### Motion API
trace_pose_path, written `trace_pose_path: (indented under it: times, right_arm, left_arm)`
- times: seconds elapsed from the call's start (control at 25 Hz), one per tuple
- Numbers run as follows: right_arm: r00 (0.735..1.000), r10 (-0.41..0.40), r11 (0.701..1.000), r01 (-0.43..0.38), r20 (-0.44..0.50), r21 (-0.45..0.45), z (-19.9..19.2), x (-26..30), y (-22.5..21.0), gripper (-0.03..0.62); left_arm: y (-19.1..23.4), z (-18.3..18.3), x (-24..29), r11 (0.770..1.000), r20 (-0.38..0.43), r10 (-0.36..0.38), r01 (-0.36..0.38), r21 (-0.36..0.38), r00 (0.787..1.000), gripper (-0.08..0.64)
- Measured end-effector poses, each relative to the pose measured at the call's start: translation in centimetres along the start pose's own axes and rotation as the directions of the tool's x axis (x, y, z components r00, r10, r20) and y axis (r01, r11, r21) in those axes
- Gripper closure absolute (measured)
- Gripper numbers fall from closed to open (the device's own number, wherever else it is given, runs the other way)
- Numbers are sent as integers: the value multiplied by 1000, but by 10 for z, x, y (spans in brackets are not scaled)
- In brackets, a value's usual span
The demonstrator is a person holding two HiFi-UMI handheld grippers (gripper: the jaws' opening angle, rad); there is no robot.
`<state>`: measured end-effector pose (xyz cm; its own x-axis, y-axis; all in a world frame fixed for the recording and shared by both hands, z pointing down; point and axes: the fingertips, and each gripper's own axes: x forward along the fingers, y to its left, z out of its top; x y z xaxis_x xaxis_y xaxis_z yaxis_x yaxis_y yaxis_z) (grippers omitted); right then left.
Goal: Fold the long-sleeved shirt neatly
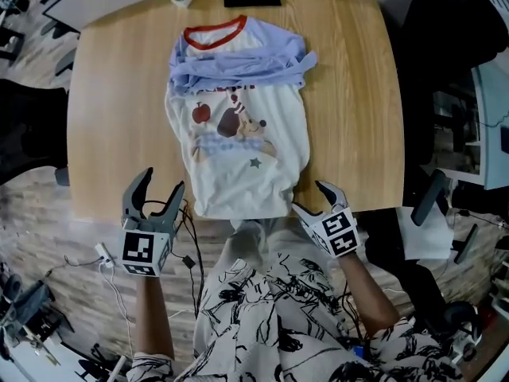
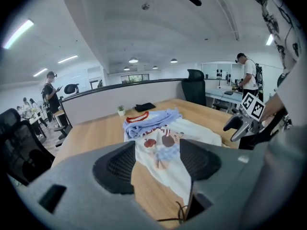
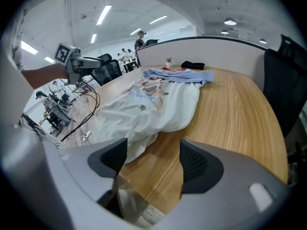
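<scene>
Closest to us, our black-and-white patterned clothing (image 1: pixel 270 317) fills the lower view. Just above it we hold the left gripper (image 1: pixel 161 183) and right gripper (image 1: pixel 308 197) at the wooden table's (image 1: pixel 350 94) near edge, both released, jaws apart and empty. Between them the long-sleeved shirt (image 1: pixel 238 134) lies print-up, blue sleeves crossed over the chest, collar far from us

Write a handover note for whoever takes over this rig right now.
Left claw: open, empty, over the table, left of the hem.
Right claw: open, empty, by the hem's right corner.
Shirt: flat on the table, print up, hem at the near edge.
Done: blue sleeves lie folded across the chest.
Left: probably fold the body up from the hem.
</scene>
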<state>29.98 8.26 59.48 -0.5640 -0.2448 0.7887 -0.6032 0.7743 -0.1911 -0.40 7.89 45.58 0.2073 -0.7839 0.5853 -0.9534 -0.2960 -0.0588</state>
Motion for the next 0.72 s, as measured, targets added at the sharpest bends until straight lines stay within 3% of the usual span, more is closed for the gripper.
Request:
trace_pose_path:
  times: [0.16,0.36,0.72]
  right_arm:
    - [1000,-21,1000,21,-8,2,-11,4,6,241]
    - [1000,-8,1000,8,6,12,-11,8,12,244]
    - [996,-84,996,84,31,-18,-8,13,-24,272]
  left_arm:
    - [-14,-30,-19,999,-31,-36,36,-7,999,262]
    - [-33,-42,-43,997,-17,-66,65,-36,998,270]
    - [-63,-132,-5,993,-164,-115,112,-27,980,272]
